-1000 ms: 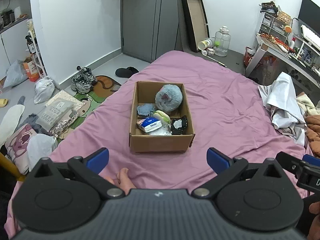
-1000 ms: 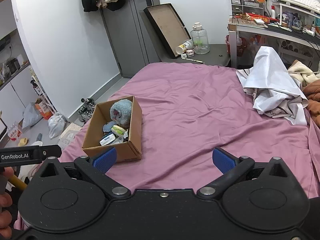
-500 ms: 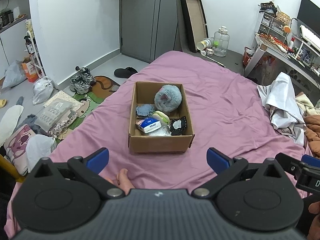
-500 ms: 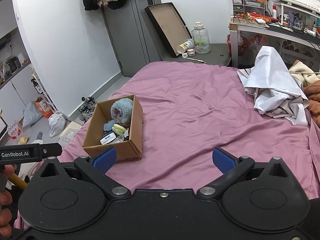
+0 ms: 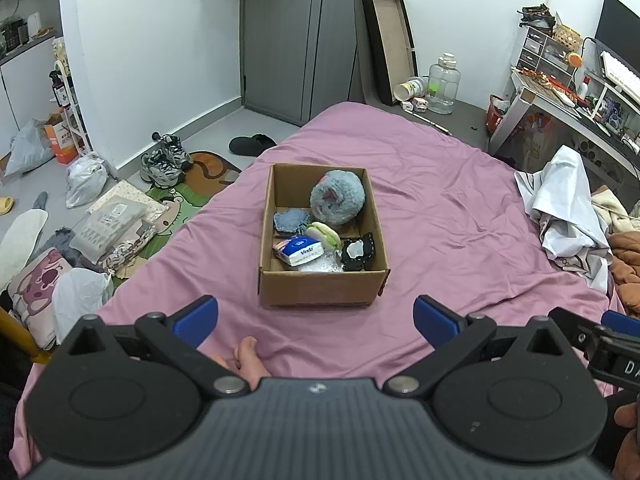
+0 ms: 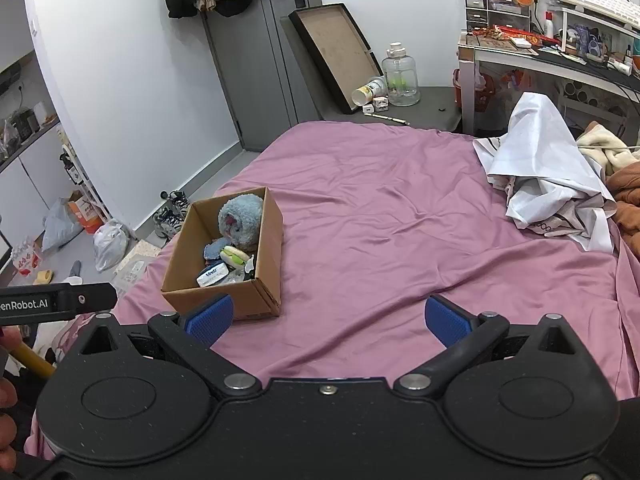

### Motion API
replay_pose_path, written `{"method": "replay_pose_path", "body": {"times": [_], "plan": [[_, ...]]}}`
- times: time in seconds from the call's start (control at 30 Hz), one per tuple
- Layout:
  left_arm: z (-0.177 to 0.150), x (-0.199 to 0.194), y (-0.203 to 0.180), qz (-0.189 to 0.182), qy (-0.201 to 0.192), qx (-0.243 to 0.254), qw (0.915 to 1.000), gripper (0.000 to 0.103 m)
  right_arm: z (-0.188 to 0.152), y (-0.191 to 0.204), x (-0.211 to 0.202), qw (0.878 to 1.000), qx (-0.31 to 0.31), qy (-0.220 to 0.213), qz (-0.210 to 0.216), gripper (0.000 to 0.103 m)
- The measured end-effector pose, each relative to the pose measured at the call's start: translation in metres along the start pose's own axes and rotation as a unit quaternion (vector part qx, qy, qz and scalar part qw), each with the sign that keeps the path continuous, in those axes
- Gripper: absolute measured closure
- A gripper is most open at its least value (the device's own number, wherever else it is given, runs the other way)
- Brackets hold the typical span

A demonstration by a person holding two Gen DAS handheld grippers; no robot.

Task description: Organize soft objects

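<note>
A brown cardboard box sits on the pink bed sheet. In it lie a round blue-grey plush, a blue fabric piece, a green-and-white burger toy, a tissue pack and a black-and-white soft item. My left gripper is open and empty, held in front of the box. My right gripper is open and empty; the box lies to its front left, holding the plush.
A heap of white and brown clothes lies at the bed's right side. The floor to the left holds shoes, bags and a mat. A desk, a water jug and a leaning tray stand beyond the bed.
Both views have shifted very slightly; the box and its contents have not moved, and both grippers stay open.
</note>
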State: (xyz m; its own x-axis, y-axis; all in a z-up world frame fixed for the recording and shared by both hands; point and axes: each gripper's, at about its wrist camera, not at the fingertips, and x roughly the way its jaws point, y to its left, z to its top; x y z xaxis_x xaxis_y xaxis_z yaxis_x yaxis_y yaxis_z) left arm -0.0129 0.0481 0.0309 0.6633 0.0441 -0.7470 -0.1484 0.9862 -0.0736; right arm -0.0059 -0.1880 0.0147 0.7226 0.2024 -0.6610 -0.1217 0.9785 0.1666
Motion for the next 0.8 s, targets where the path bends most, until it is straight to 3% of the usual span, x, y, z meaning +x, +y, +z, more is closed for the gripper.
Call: {"method": "replay_pose_path", "body": {"times": [0.8], "plan": [[0.0021,-0.0041,0.0018,-0.001,-0.007,-0.004,1.0000,0.000,-0.0002,0.0004,-0.0012,1.000,0.000,0.002,-0.004,0.000]]}}
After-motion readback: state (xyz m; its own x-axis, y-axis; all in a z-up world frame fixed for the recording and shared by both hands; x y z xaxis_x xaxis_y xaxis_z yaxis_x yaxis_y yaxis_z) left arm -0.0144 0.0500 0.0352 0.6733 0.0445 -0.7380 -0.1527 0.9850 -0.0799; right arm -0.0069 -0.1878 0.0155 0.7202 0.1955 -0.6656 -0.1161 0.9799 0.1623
